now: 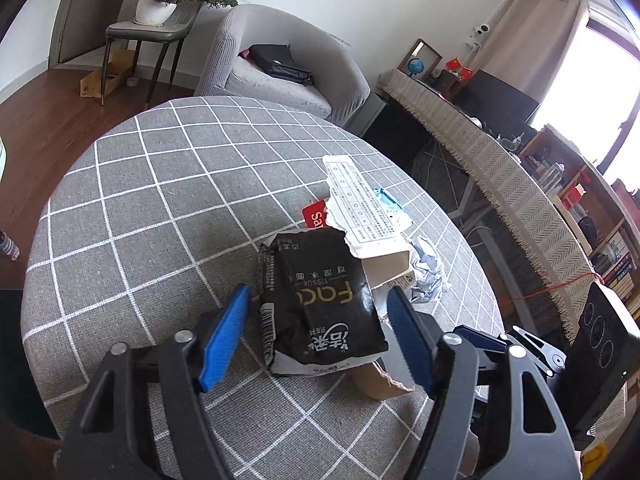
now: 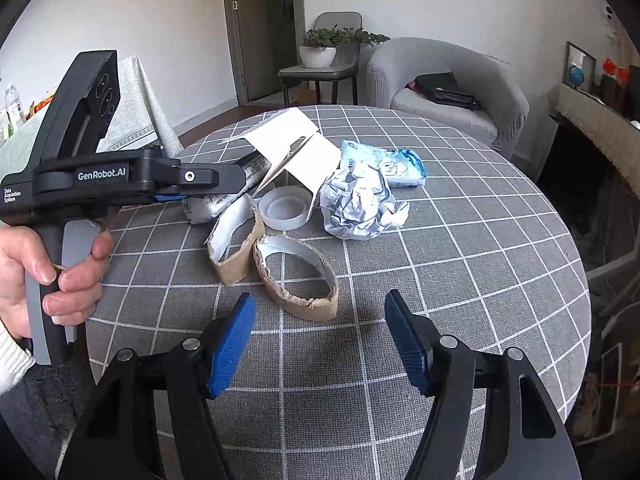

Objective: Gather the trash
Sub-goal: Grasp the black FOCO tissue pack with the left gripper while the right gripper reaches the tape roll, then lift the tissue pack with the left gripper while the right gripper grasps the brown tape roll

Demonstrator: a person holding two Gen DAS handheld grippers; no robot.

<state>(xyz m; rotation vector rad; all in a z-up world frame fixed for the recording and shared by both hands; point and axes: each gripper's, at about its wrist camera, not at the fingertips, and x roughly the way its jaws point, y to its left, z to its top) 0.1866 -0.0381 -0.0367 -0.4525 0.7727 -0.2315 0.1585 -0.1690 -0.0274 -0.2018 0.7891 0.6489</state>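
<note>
So the trash is all piled on the round checkered table (image 2: 460,280), and the left gripper (image 1: 316,320) has its fingers spread wide on either side of the black tissue pack (image 1: 324,300), not squeezing it. Behind that pack sit the torn white box (image 1: 366,216) and crumpled paper (image 2: 360,208). The right gripper (image 2: 320,340) hangs wide apart over the table, just short of the two torn cardboard rings (image 2: 296,276).

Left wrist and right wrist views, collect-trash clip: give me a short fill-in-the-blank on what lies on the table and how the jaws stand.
1. The black tissue pack lies between the open jaws of the ____ gripper.
2. The tablecloth is grey with ____ grid lines.
3. The two torn cardboard rings lie nearest the ____ gripper.
4. The crumpled paper lies beside a clear round ____.

Missing words: left; white; right; lid
</note>
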